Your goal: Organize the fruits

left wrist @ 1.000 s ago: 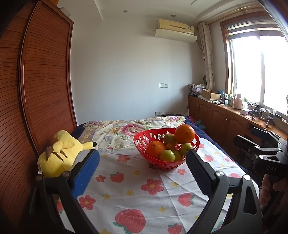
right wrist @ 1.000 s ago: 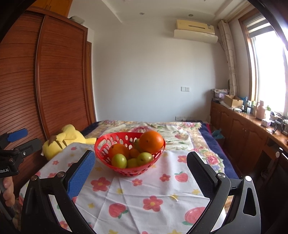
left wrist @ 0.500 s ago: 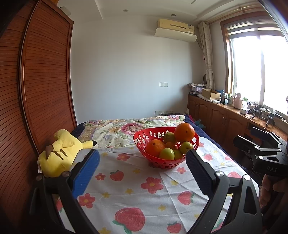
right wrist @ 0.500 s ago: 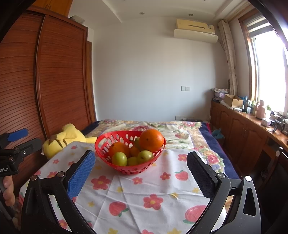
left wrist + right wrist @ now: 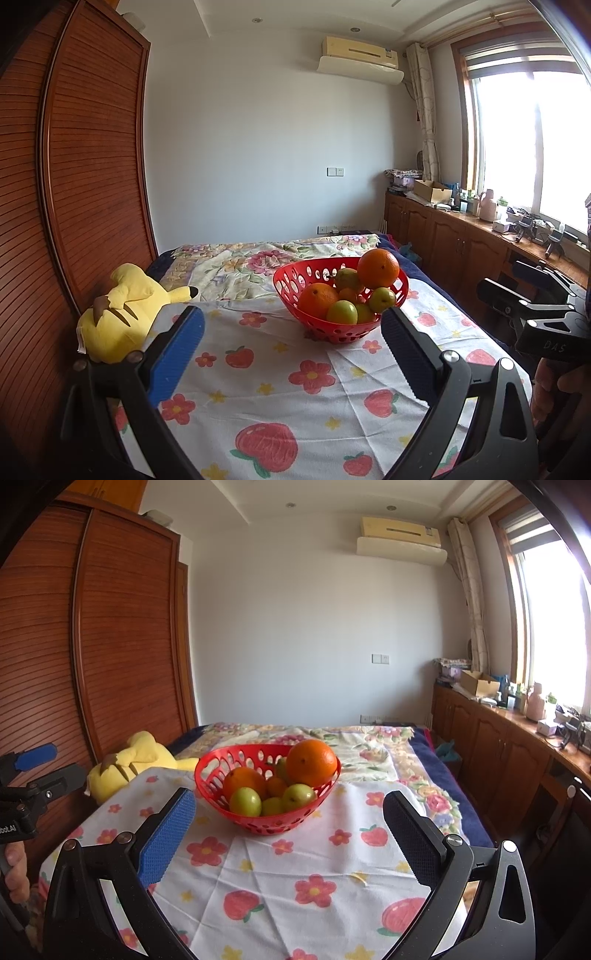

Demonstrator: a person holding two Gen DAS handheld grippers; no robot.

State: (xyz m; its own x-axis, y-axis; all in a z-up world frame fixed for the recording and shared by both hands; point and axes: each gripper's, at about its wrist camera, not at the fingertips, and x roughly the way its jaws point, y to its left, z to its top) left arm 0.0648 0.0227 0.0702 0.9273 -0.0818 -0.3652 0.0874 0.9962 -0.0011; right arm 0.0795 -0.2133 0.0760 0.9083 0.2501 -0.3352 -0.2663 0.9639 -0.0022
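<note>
Red basket [image 5: 266, 823] sits mid-table on the flowered cloth [image 5: 280, 878], holding all visible fruit: two oranges, the big orange [image 5: 311, 763] riding on top at the right rim, the lower orange [image 5: 244, 783] at left, a small tangerine between, and several green fruits [image 5: 245, 802] in front. No loose fruit shows on the cloth.

Left gripper [image 5: 291, 334] and right gripper [image 5: 289, 814] both stand wide apart, empty, short of the basket and off the cloth.

The scene fits either fruit already gathered or a pile about to be sorted out; the frames do not settle which.

Handling judgement: the top orange is perched and likely to roll if neighbours are nudged; any grasp wants to come from above, pads squarely on opposite sides. The basket looks light and may slide on the cloth.

Room: bare cloth lies in front and on both sides of the basket. The yellow plush toy [image 5: 122, 314] crowds the far-left corner. The table's right edge drops toward the wooden cabinets [image 5: 517, 760]; a bed lies behind.
</note>
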